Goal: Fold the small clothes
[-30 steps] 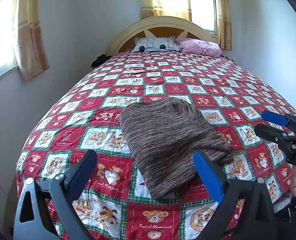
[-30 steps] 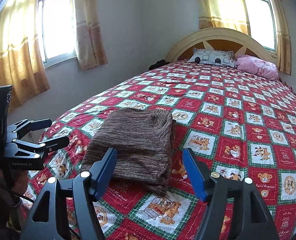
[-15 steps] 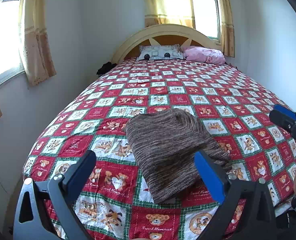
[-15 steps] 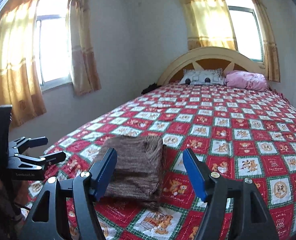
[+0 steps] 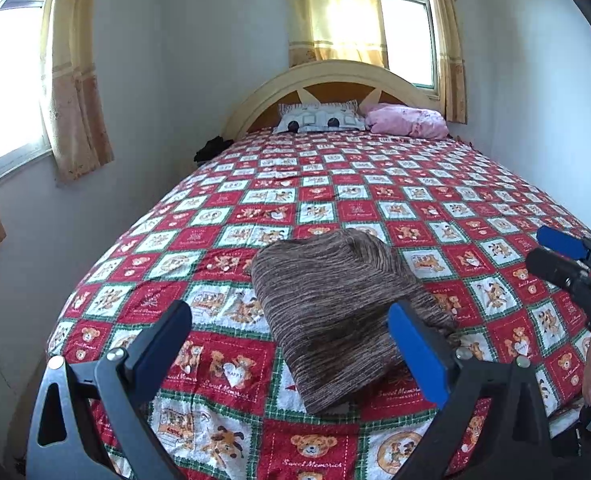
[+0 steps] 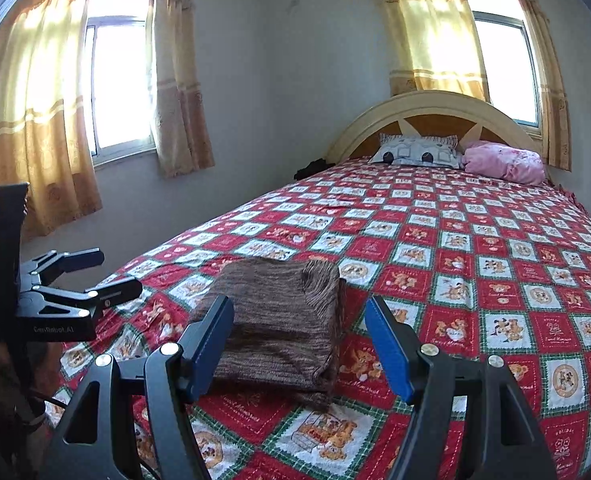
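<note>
Sunlit curtained windows (image 6: 119, 84) (two), patchwork-covered bed (image 6: 475, 240).

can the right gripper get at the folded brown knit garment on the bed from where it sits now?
Probably yes. The right gripper is open and empty, the folded brown knit garment lies flat just ahead of it on the red patchwork quilt, and nothing stands between them.

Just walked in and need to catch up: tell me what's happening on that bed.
A person holds a two-finger claw in each hand over a red patchwork teddy-bear quilt. A folded brown knitted garment lies near the foot. The left claw and right claw are both open, empty, hanging clear of it.
</note>
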`<state>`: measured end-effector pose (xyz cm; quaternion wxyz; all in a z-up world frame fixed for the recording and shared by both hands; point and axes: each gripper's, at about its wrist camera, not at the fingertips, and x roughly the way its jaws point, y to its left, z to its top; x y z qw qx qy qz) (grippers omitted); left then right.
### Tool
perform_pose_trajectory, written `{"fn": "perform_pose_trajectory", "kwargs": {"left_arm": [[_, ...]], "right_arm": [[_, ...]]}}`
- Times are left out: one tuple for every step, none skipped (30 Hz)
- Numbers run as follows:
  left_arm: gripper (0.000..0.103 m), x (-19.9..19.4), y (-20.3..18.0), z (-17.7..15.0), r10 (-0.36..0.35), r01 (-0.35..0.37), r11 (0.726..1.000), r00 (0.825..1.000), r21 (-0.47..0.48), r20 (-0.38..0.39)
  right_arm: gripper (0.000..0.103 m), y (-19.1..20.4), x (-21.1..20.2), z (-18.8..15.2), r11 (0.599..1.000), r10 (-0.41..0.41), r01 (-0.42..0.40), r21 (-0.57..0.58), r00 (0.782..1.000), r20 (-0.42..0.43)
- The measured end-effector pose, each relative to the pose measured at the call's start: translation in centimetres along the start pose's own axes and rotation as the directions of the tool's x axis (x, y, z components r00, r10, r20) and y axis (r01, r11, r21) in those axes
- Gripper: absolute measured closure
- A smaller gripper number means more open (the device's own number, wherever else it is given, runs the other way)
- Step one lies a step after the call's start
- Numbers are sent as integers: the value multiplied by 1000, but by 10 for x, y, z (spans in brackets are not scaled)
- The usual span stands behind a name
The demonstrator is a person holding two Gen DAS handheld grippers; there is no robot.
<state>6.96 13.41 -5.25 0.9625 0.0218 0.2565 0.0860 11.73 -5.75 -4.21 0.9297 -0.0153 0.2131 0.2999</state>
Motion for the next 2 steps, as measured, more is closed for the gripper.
{"fn": "perform_pose_trajectory", "kwargs": {"left_arm": [[2,0,-1,0,1,-2,1000,1000,4,4],[2,-1,-1,0,0,0,1000,1000,7,8]], "right_arm": [[34,0,1,-1,1000,2,-2,1,1000,-4],[34,0,1,-2,1000,3,-3,3,1000,-7]]}}
